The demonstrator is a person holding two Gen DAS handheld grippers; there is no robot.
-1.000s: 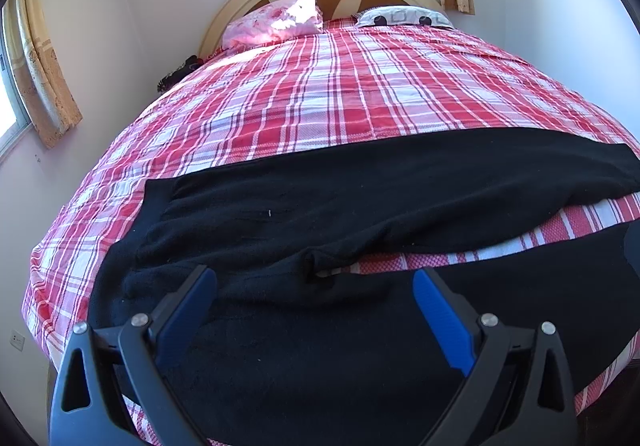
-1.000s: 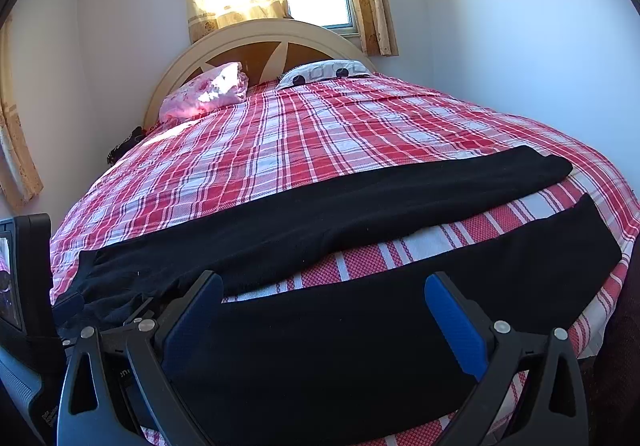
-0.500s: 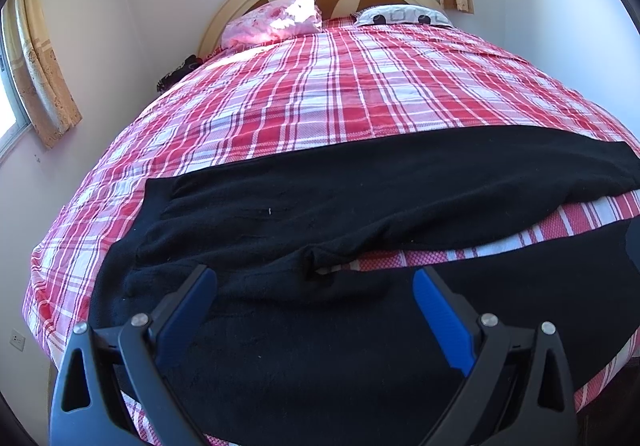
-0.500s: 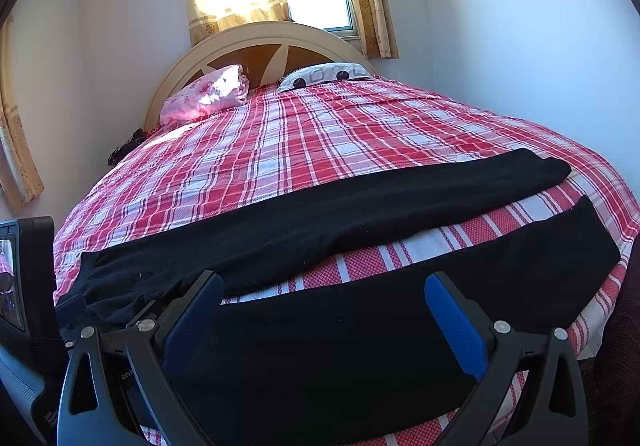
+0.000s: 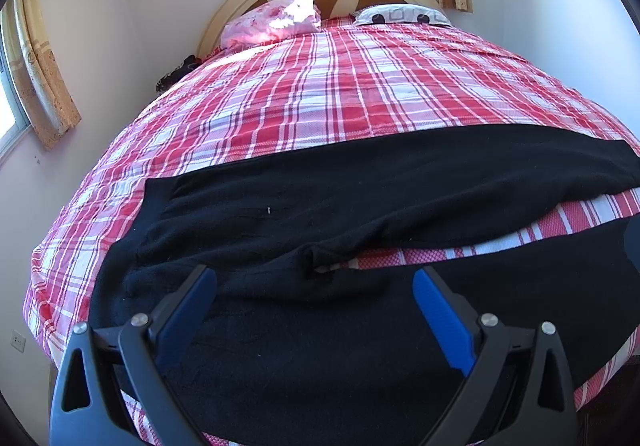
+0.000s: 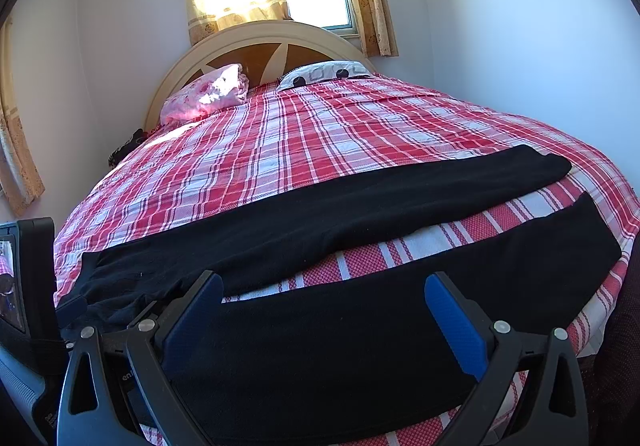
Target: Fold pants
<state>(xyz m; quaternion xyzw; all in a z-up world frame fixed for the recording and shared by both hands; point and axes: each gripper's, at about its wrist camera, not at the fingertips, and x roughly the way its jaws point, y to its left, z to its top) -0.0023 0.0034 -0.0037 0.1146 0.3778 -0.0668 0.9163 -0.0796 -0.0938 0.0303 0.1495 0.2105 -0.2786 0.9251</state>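
Red plaid bed (image 6: 320, 133) carries black pants (image 6: 360, 205) spread flat, two pillows (image 6: 208, 93) at headboard

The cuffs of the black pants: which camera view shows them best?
The right wrist view: both cuffs of the pants lie in full sight on the bed, spread apart. The left wrist view shows mostly the waist end; the legs run off its right edge.

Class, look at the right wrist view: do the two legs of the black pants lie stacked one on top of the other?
No: the two legs of the black pants lie apart, with a strip of the plaid bedspread showing between them.
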